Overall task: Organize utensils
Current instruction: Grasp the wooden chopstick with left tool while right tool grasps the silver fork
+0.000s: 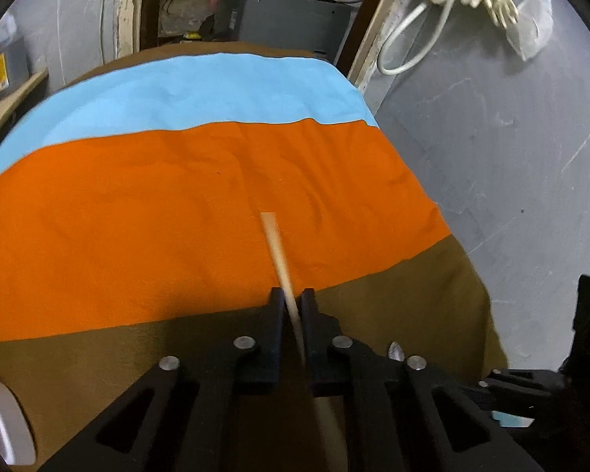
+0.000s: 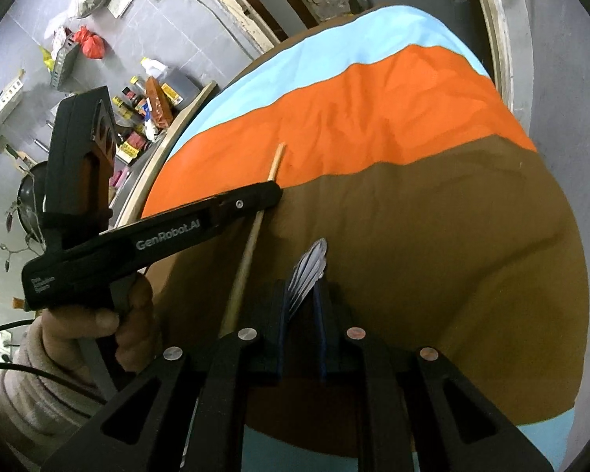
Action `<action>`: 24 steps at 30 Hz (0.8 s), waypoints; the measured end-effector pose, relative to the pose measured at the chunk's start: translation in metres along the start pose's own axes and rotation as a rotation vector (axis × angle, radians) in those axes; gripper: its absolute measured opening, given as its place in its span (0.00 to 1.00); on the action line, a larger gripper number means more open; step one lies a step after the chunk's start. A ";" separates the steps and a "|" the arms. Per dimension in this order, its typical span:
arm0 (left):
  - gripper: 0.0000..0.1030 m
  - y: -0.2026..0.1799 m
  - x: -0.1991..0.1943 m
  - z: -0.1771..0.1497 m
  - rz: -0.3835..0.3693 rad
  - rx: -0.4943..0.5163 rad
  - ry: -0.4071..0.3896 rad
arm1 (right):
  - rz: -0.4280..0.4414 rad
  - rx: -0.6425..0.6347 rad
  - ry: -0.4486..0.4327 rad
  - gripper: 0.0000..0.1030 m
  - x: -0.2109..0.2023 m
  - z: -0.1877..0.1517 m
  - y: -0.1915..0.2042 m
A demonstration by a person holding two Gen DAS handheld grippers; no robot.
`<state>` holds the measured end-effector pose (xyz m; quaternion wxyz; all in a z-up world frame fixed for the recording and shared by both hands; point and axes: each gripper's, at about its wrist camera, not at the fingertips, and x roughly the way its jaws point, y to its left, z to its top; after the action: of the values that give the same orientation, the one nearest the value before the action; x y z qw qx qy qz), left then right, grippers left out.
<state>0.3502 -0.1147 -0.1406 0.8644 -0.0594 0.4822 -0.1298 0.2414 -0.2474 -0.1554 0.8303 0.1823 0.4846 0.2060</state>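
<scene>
Right, status as it reads from both wrist views.

Left gripper: your left gripper (image 1: pixel 291 306) is clamped on a thin pale wooden chopstick-like stick (image 1: pixel 276 244). Jaws are closed to a narrow slot with the stick pinched between them.

Stick pose: the tip points forward and up over the orange band, and the rear end runs back under the gripper body. In the right wrist view the same stick (image 2: pixel 251 236) passes through the left gripper (image 2: pixel 273 192), lifted off the cloth as far as I can judge.

Right gripper: your right gripper (image 2: pixel 301 295) holds a silvery metal utensil head (image 2: pixel 310 263), ridged, probably a spoon or fork. It's motion-blurred, so I can't tell which. Jaws are narrow around it.

Surface: a striped cloth in light blue, orange and brown (image 1: pixel 177 216) covers the round table. Both grippers hang over the brown band near the orange edge.

Destination: no holder, tray or organiser shows in either view. I can't tell where these are meant to go.

Progress: judging by this, you're mid-carry with one item in each hand. Nothing is visibly placed or sorted on the cloth, so placement remains for both.

Left to do: set both down aligned, or into a holder out of frame.

Risk: the stick is gripped near one end, so it may pivot.
</scene>
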 end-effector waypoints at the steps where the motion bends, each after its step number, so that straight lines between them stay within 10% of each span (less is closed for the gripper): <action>1: 0.05 0.001 -0.002 -0.002 0.005 0.004 -0.001 | 0.003 -0.001 0.006 0.14 0.000 -0.001 0.000; 24: 0.05 0.040 -0.034 -0.042 -0.076 0.006 0.191 | -0.081 -0.073 0.070 0.06 0.009 -0.014 0.054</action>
<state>0.3041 -0.0654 -0.1444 0.8090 -0.0625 0.5596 -0.1689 0.2239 -0.1957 -0.1419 0.8267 0.1248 0.5125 0.1958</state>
